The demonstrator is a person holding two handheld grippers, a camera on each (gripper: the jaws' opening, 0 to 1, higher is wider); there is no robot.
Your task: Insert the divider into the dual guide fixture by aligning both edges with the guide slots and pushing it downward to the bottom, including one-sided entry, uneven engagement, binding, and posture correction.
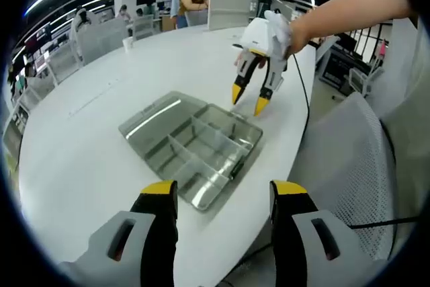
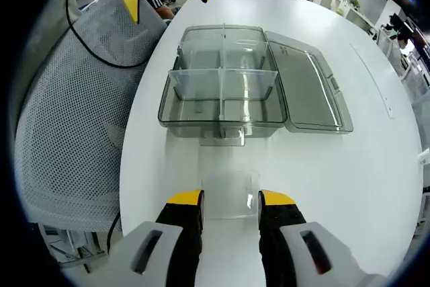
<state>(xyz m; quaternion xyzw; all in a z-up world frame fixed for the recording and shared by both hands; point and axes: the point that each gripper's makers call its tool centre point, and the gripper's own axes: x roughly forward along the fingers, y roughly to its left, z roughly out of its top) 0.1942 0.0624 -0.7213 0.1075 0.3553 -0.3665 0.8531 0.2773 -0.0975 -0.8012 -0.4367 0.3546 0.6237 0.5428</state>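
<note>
Right tongs (image 2: pixel 230 201): nearest to me, low over the white bench (image 2: pixel 376 166), jaws narrow on either side of the clear divider (image 2: pixel 230 196); it looks pinched between them, though the plastic is so transparent I can't be sure of contact.
Divider: lying on or just above the bench, just short of the box, not yet in any slot.
Clear organizer box (image 2: pixel 222 95): next out, lid (image 2: pixel 306 89) folded open flat to one side, fixed partitions already splitting it into compartments.
Left tongs (image 1: pixel 223 196): jaws wide apart, holding nothing, hovering on the box's far side near the mesh chair (image 2: pixel 74 126).
Risk: the divider is hard to see and thin; if one edge enters its guide first it would probably tilt and bind.
Risk two: nothing steadies the box, so a hard downward push could slide it toward the bench edge.
</note>
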